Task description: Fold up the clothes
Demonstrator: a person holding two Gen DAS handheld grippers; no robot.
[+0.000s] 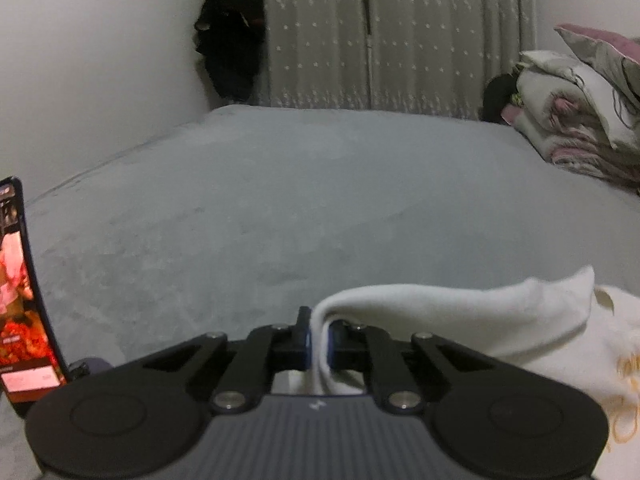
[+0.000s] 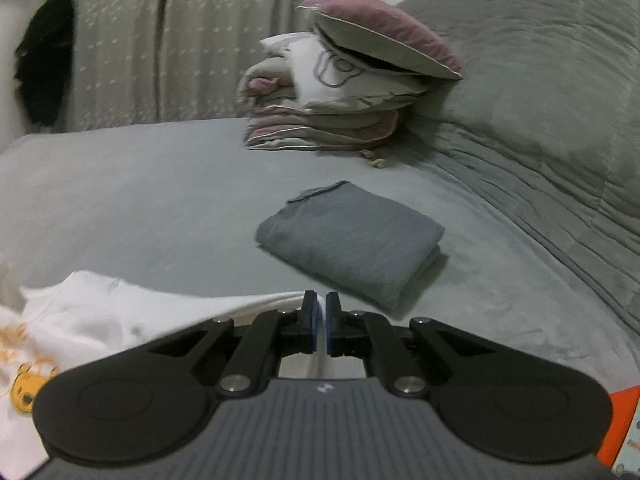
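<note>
1. White garment point(image 1: 460, 320) lies on the grey bed point(image 1: 280, 200), near edge, between both grippers.
2. Left gripper point(image 1: 319, 338) clamped on a pinch of its cloth; right gripper point(image 2: 320, 328) likewise.
3. Judged light, soft, limp (will sag between grips); hold hems or corners, keep taut.
4. Folded grey garment point(image 2: 352, 236) sits apart.

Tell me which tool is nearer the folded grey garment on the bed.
Right. The right tool, shut on the white printed shirt, has the folded grey garment just ahead. The left tool grips the same shirt; the garment isn't in its view.
</note>
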